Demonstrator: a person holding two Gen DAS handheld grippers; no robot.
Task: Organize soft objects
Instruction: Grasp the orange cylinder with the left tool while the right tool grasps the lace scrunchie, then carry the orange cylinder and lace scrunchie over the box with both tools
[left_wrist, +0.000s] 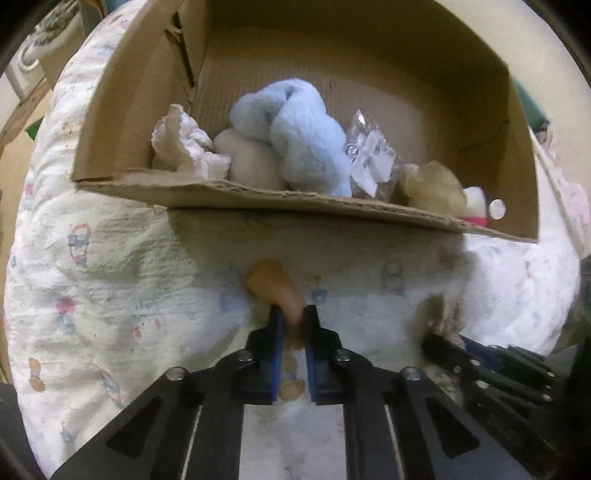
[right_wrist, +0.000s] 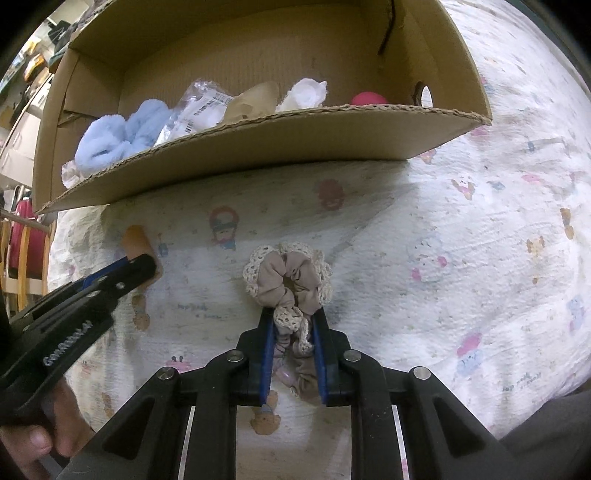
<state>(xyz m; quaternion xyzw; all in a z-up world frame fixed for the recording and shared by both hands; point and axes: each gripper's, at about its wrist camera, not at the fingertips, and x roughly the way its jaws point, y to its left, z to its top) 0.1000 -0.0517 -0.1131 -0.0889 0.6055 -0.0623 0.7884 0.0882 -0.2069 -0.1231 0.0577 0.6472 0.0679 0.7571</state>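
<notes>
My left gripper (left_wrist: 293, 313) is shut on a small peach-orange soft piece (left_wrist: 271, 282), just above the printed quilt (left_wrist: 110, 295); it also shows in the right wrist view (right_wrist: 135, 240). My right gripper (right_wrist: 293, 314) is shut on a beige scrunchie with a cream lace edge (right_wrist: 288, 277). The cardboard box (left_wrist: 258, 197) stands ahead of both and holds a light blue fluffy item (left_wrist: 295, 136), white cloth (left_wrist: 184, 144), a beige soft piece (left_wrist: 247, 158), a crinkly plastic packet (left_wrist: 367, 155), and a pink and white piece (left_wrist: 476, 208).
The quilt with cartoon prints covers the whole surface around the box. The box's near wall (right_wrist: 258, 147) is low with a torn edge. The left gripper (right_wrist: 110, 275) reaches in at the left of the right wrist view. Chairs (right_wrist: 26, 236) stand at far left.
</notes>
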